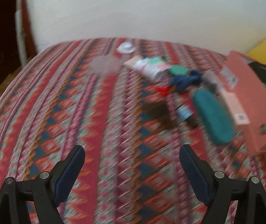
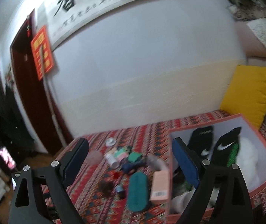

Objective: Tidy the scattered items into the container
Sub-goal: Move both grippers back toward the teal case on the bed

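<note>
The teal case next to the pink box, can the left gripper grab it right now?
Probably yes. The left gripper is open and empty, and the teal case lies uncovered on the patterned blanket ahead to its right. The pink box sits close beside it, leaving little room on that side.

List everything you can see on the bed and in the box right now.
Pink cardboard box: one, right side of patterned bedspread.
Black socks with white logo: two, inside the box.
Teal oval case: one, beside the box's left wall.
Small pink carton: one, against the box.
Navy blue cloth: one, mid-pile.
White round lid: one, far edge.
Yellow cushion: one, behind the box.
Left gripper: fingers open, empty.
Right gripper: fingers open, empty.
</note>
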`<action>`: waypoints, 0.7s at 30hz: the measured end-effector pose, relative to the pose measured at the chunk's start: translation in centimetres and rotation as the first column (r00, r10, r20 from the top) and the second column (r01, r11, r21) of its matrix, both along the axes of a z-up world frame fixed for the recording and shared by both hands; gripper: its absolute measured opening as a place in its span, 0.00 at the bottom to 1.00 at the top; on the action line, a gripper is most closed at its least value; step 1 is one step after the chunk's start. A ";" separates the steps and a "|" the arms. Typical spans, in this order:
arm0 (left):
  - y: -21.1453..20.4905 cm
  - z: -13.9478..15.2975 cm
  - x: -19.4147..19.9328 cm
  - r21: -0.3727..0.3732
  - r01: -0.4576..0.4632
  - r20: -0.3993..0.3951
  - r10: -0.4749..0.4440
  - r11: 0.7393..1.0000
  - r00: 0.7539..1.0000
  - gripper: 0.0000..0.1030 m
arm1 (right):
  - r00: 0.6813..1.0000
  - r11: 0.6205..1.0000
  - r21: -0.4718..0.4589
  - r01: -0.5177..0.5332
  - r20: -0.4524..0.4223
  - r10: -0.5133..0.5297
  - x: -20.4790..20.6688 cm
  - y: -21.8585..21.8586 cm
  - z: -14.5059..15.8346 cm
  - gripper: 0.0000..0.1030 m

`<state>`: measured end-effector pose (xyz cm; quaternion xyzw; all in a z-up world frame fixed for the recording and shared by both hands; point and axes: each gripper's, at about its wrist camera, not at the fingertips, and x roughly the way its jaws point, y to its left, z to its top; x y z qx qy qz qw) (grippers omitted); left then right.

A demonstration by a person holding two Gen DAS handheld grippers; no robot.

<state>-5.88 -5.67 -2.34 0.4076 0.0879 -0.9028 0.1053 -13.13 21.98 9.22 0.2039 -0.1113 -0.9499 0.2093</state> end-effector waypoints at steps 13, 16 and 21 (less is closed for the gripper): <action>-3.3 11.1 14.7 -0.107 -0.272 -0.477 0.190 0.956 0.858 1.00 | 0.984 0.975 0.135 -0.179 0.032 0.177 4.4 -11.4 -5.5 0.91; -3.6 11.0 13.6 -0.111 -0.266 -0.473 0.185 0.957 0.861 1.00 | 0.983 0.965 0.190 -0.183 0.028 0.181 4.6 -13.2 -5.7 0.92; -3.8 4.2 5.2 0.024 -0.161 -0.239 0.162 0.987 0.957 1.00 | 0.985 0.964 0.217 -0.155 0.107 0.134 1.9 -14.0 -7.4 0.92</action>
